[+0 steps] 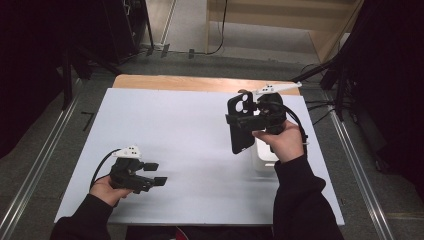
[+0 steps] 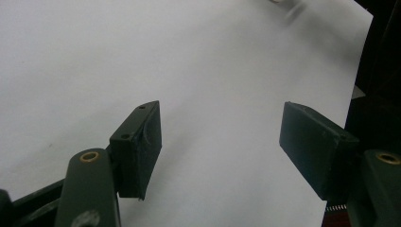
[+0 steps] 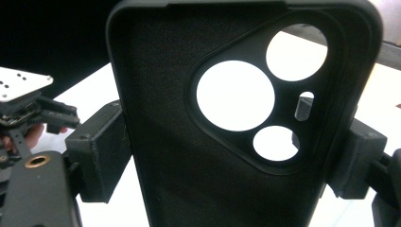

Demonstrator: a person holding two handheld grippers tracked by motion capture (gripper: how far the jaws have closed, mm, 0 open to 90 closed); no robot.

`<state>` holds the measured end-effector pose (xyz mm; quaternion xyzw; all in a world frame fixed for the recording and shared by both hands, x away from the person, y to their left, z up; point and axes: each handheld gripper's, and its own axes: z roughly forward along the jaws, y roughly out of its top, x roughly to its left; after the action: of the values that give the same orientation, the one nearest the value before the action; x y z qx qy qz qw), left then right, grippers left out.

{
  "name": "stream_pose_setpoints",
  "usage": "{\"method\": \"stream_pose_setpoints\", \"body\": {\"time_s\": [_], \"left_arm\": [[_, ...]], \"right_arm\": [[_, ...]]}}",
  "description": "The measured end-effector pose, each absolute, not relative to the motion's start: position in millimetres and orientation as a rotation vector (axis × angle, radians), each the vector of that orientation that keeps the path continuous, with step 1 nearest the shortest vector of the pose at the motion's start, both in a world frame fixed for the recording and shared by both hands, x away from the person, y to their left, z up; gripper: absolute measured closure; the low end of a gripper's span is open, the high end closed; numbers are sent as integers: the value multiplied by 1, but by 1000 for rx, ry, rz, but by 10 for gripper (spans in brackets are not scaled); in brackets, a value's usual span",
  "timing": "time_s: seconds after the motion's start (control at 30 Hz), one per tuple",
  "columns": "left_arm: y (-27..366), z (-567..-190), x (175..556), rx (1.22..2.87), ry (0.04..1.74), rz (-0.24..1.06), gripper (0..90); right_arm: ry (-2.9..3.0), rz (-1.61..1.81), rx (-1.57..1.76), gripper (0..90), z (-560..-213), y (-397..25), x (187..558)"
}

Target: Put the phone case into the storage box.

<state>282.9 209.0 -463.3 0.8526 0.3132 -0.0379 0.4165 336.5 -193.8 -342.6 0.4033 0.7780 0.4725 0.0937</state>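
The right claw (image 1: 246,121) squeezes a black phone case (image 1: 239,125) by its two long sides, up in the air at the right middle of the high view. The left claw (image 1: 153,174) is wide open with nothing in it, low at the lower left over the white bench (image 1: 190,150). To do this well, keep the squeeze steady and lower the case slowly. It is soft black with round camera holes. Under the hand sits a white box (image 1: 263,156), maybe.

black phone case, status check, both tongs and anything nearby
Right tongs shut on black soft phone case with camera cutouts, held upright above the white table. Left tongs open, empty, low over the table. White box sits under the right hand.
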Motion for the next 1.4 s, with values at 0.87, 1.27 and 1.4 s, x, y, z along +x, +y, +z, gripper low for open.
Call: {"method": "stream_pose_setpoints", "body": {"time_s": [0.87,1.27,1.4], "left_arm": [[211,-464,285,2129,797,-104,297],[211,-463,287,2127,801,-106,297],[211,-464,287,2124,804,-106,297]], "right_arm": [[2058,1320,1410,138,-340,-244,338],[1944,1305,1506,138,-344,-264,339],[1927,1304,1522,138,-346,-266,340]]}}
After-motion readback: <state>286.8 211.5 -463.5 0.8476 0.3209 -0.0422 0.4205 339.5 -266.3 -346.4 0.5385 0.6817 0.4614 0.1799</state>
